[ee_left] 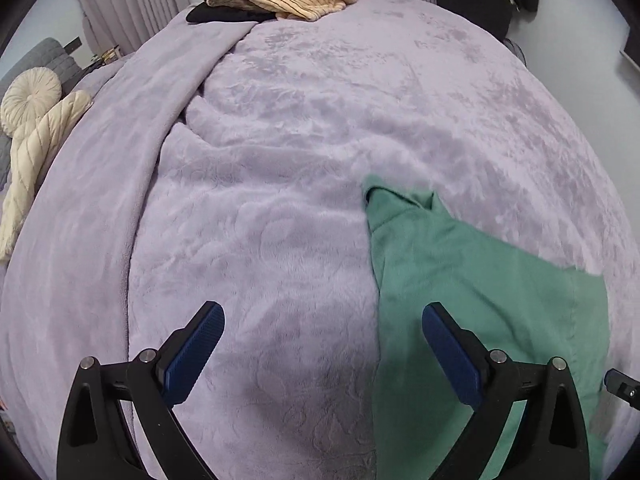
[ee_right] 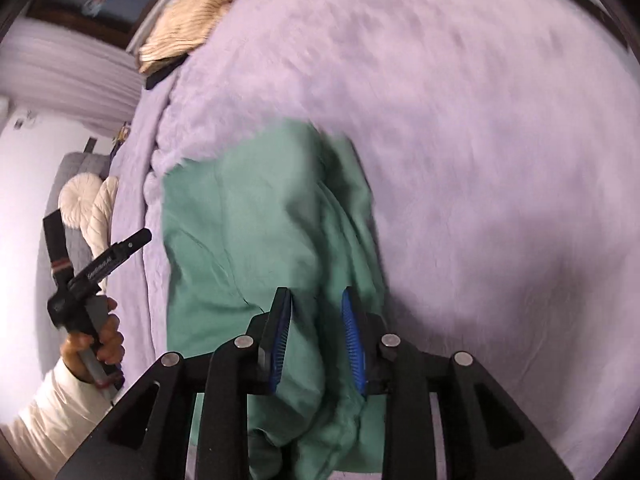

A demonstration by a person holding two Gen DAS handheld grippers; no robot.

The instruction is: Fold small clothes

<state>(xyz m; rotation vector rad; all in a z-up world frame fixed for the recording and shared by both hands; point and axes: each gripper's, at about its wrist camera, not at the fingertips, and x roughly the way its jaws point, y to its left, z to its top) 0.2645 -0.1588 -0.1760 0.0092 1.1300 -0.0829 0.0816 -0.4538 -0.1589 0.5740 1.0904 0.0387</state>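
Where right tool gapes, green garment between.

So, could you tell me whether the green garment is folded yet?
Not neatly: the green garment lies rumpled on the blanket, a bunched ridge between the right gripper pads.

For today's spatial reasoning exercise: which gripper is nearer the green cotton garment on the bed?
Right. The right gripper has the green cotton garment between its fingers; the left gripper hovers open at its left edge.
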